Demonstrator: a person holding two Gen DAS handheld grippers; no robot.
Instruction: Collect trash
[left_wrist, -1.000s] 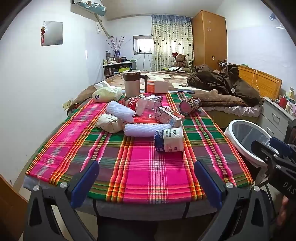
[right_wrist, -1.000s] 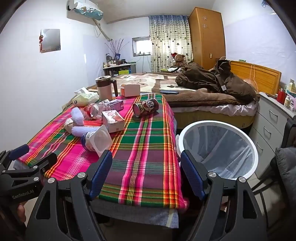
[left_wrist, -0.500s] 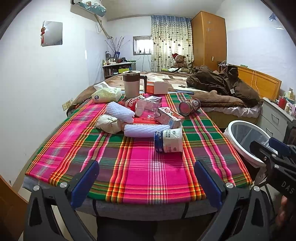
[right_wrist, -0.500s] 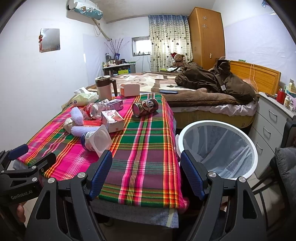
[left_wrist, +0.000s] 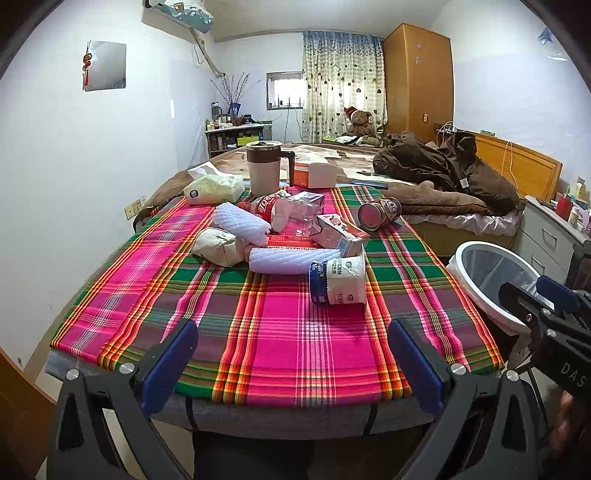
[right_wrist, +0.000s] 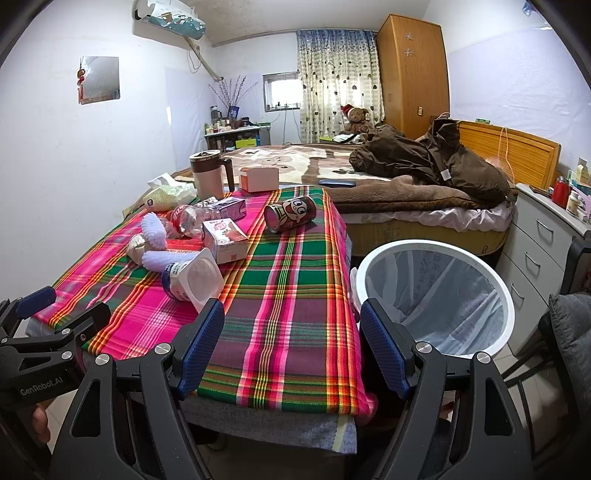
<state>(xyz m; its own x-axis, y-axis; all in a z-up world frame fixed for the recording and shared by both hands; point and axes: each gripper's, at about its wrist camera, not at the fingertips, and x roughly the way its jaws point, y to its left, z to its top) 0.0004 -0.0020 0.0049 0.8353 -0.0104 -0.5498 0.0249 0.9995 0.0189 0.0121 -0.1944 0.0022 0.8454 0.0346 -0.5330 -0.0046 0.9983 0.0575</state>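
**Both grippers open and empty at the near table edge; trash on the cloth, bin to the right**

Left wrist view: The left gripper (left_wrist: 291, 354) is hovering over the near edge of the table covered by a pink, green and red plaid cloth (left_wrist: 295, 332). Its blue-padded fingers (left_wrist: 170, 362) are standing wide apart and holding nothing. The trash is lying in a cluster past the middle of the cloth: a white plastic yogurt cup with a blue band (left_wrist: 338, 280) on its side nearest the gripper, a white ribbed foam sleeve (left_wrist: 291, 260) just behind it, a crumpled beige paper wad (left_wrist: 218, 246) to the left, a small pink-and-white carton (left_wrist: 341, 236), a crushed clear plastic bottle with a red label (left_wrist: 284, 214) and a red cartoon-printed can (left_wrist: 380, 213) on its side. The round white trash bin with a clear liner (left_wrist: 491, 284) is standing off the table's right side.

Right wrist view: The right gripper (right_wrist: 291, 347) is hovering at the table's near right corner, fingers (right_wrist: 384, 350) spread apart and empty. The bin (right_wrist: 436, 295) is sitting just beside the table, directly ahead of the right finger. The yogurt cup (right_wrist: 192, 278) is lying just ahead of the left finger.
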